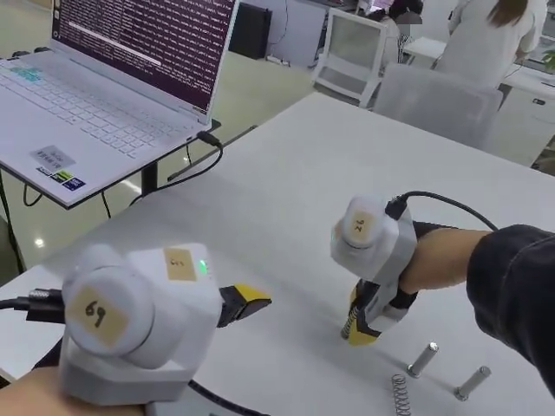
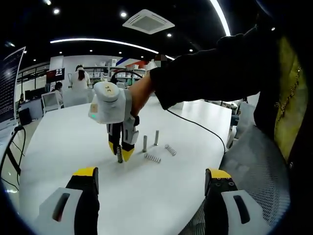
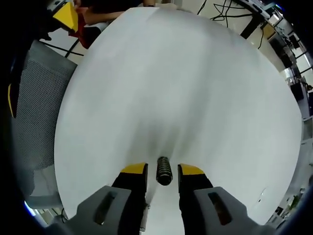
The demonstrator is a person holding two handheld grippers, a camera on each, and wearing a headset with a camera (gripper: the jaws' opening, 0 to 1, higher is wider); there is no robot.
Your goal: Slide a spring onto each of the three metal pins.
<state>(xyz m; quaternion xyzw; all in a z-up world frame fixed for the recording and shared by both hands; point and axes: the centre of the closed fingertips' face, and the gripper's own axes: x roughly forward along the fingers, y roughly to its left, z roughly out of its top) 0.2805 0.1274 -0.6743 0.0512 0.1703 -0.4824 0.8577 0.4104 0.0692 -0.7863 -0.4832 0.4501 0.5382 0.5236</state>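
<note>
Right tongs (image 3: 162,169) point straight down at the counter (image 1: 286,173), clenched on 1 spring (image 3: 164,177) that stands upright between their yellow tips. The right gripper view looks down the coil's open end. I cannot tell whether a pin already sits inside it. Left tongs (image 2: 151,174) are released, jaws wide apart with nothing between them, and hover low over the counter toward its near edge, facing the work.

Just beside the held spring, 2 bare pins (image 2: 145,143) stand upright and close together near the counter's near edge, the second one (image 2: 157,137) slightly farther from the tongs. 2 loose springs lie flat on the counter, 1 in front of the pins (image 2: 152,157) and 1 off to the side (image 2: 169,150).

By my reading, the spring is light and thin-walled, stiff along its axis but easy to bend sideways or squash. It should be pinched lightly across the coils near mid-length, leaving the lower end free to find the pin tip. The round wire looks slippery against the pads, so too hard a squeeze could shoot it out. The pins look small and unfixed, so a sideways nudge may topple them.
</note>
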